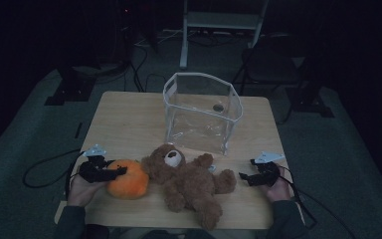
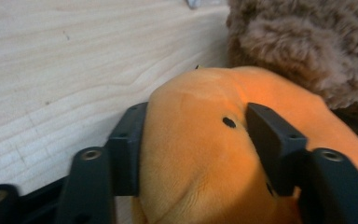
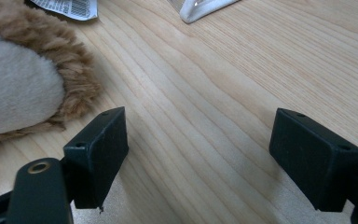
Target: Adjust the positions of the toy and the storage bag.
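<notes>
Two plush toys beside a clear bag on a wooden table.

Largest, the clear plastic bag stands behind; the brown teddy bear sprawls in front, touching the orange plush ball. The left gripper squeezes that ball between its jaws; the right gripper rests open over bare wood.

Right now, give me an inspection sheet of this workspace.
Surface: light wooden table, bare at the back left.
Job's things: orange plush at the front left, against the brown teddy bear lying beside it.
Clutter: clear plastic bin behind the bear, something small and dark inside.
Grippers: left claw pressed on the orange plush; right claw open over bare wood, beside the bear's paw.
Cables: one trailing from each claw.
Surroundings: dark room, grey floor, stands and a white frame behind.
</notes>
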`<state>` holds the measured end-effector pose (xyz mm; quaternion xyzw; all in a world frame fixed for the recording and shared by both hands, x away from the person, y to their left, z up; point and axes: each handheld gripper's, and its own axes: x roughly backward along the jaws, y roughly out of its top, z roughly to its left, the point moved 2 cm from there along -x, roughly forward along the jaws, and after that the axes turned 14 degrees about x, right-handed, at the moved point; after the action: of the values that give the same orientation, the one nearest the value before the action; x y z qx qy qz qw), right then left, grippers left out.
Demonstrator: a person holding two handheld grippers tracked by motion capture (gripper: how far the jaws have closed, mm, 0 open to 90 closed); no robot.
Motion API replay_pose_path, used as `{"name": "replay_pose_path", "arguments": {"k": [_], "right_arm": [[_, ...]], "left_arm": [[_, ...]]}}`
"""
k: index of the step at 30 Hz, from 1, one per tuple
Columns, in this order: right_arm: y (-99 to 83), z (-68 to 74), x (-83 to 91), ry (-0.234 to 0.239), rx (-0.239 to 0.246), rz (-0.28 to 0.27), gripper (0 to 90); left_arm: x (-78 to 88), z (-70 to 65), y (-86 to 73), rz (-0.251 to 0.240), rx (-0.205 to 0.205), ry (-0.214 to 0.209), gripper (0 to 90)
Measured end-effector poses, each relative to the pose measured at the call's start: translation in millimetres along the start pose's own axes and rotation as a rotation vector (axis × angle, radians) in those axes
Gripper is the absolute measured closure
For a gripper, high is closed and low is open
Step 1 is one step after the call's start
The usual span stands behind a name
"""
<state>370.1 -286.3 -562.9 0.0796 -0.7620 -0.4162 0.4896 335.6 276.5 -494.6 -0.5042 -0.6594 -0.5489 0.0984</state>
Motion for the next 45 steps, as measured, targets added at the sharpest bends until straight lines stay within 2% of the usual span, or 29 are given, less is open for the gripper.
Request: {"name": "replay_pose_path", "arguments": {"k": [3,5,11,14,17,21,26,29,32,37,39,43,45], "right_arm": [[0.0,0.1,0.1,0.001,0.0,0.0,18.6],[-0.2,0.2,0.2,0.001,0.0,0.0,18.6],[-0.4,0.2,0.5,0.001,0.003,0.0,18.6],[-0.4,0.4,0.5,0.0,0.002,-0.001,18.6],[-0.5,0.5,0.6,0.0,0.001,0.0,18.6],[-0.5,0.7,0.6,-0.002,-0.001,0.001,18.6],[-0.5,0.6,0.5,-0.002,0.0,-0.001,18.6],[-0.5,0.6,0.5,-0.002,0.001,-0.001,18.6],[-0.5,0.5,0.5,-0.002,0.001,-0.001,18.6],[-0.5,0.5,0.5,-0.002,0.001,0.0,18.6],[-0.5,0.6,0.5,-0.002,0.0,0.0,18.6],[-0.5,0.6,0.6,-0.002,0.0,0.0,18.6],[-0.5,0.5,0.5,-0.002,0.001,-0.001,18.6]], "left_arm": [[2.7,-1.3,1.7,-0.022,-0.004,-0.011,50.8],[4.6,-2.8,4.1,-0.032,-0.007,-0.003,52.3],[15.1,-1.9,15.0,-0.083,-0.008,0.082,53.0],[16.4,2.1,23.0,-0.1,-0.017,0.142,53.0],[13.5,9.3,34.4,-0.125,-0.012,0.184,53.1],[7.7,15.2,50.9,-0.155,-0.007,0.204,53.2],[-1.0,17.6,77.4,-0.226,-0.019,0.249,53.2],[-4.9,18.3,93.1,-0.247,-0.02,0.277,53.1],[-10.2,18.4,109.1,-0.274,-0.022,0.283,53.0],[-22.0,19.4,125.9,-0.312,-0.003,0.282,53.0],[-28.7,20.3,130.7,-0.324,0.012,0.283,53.0],[-45.0,22.9,137.1,-0.378,0.07,0.281,53.0],[-57.3,24.6,139.2,-0.367,0.092,0.276,52.9]]}}
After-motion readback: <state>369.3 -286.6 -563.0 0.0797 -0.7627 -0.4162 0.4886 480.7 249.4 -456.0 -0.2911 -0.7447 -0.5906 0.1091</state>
